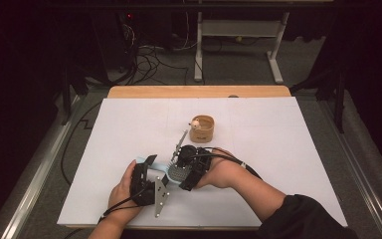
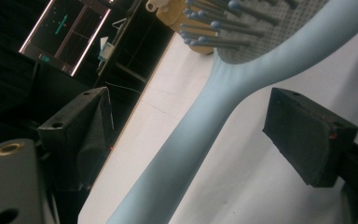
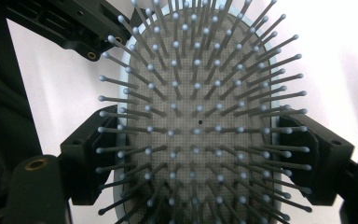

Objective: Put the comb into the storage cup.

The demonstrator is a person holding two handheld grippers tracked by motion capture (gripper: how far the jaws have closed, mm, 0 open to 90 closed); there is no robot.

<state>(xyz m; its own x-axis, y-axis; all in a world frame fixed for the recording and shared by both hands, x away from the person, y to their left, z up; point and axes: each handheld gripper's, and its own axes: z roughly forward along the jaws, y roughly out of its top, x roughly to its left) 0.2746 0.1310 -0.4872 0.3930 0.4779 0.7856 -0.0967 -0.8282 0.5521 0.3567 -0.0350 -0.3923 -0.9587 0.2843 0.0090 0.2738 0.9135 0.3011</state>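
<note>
Left claw (image 1: 149, 167): near-left of counter centre, jaws spread to either side of the brush handle (image 2: 186, 144); a gap shows on both sides in the left gripper view, pads not pressing. Released.

Brush (image 1: 175, 173): pale blue, grey bristle pad up, lying between the two claws near the counter's near middle; handle points left, head right.

Right claw (image 1: 185, 167): just right of the left claw, clenched on the brush head (image 3: 198, 121), one pad at each long edge of the head in the right gripper view.

Cup (image 1: 202, 128): small wooden ring, far of the claws and apart from them, a small pale figure (image 1: 195, 124) at its left rim. A thin grey stick (image 1: 180, 144) lies between cup and right claw.

Counter (image 1: 288, 144): white sheet on a wooden top; wood strip bare along the far edge. Wide bare room left, right and far of the claws; little room between the hands and the near edge.
</note>
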